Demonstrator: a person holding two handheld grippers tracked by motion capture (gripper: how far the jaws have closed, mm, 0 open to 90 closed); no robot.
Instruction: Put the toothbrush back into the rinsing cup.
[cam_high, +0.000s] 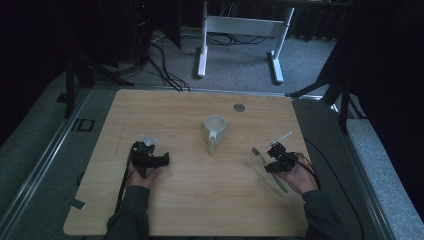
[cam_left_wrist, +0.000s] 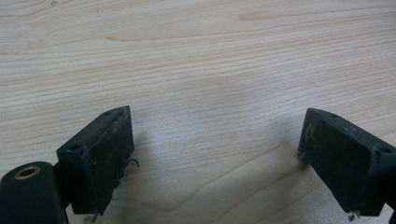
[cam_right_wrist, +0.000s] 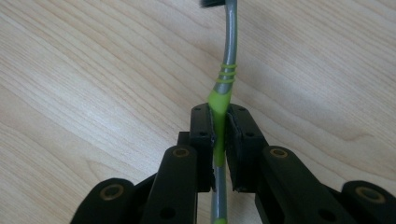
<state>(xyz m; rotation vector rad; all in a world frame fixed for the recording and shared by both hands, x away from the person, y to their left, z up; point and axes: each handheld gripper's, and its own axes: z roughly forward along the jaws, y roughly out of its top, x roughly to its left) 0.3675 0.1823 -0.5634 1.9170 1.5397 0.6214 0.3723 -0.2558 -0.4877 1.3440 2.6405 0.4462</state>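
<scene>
At a light wooden bench (cam_high: 190, 200), a person works with 2 hand-held grippers. The right gripper (cam_high: 272, 159), near the bench's right edge, is clamped on a toothbrush (cam_high: 270, 170); in the right gripper view its 2 black jaws press flat against the green part of the handle (cam_right_wrist: 219, 100), with the grey neck running on past them toward the bristle head at the top edge of that view. From above, the toothbrush's long axis runs on a diagonal: the bristle head (cam_high: 255, 150) points toward the bench's far-left corner and the mug, while the green handle end trails back toward the near-right corner, beside the person's right hand (cam_high: 300, 177). The brush sits low over the wood; whether it touches the surface cannot be told.

The left gripper (cam_high: 150, 159) rests toward the left side of the bench, well apart from the brush. In the left gripper view its 2 jaws stand wide apart over bare wood grain.

A white mug (cam_high: 215, 131) stands upright around the middle of the bench, between the 2 grippers, its handle turned toward the near edge.
</scene>
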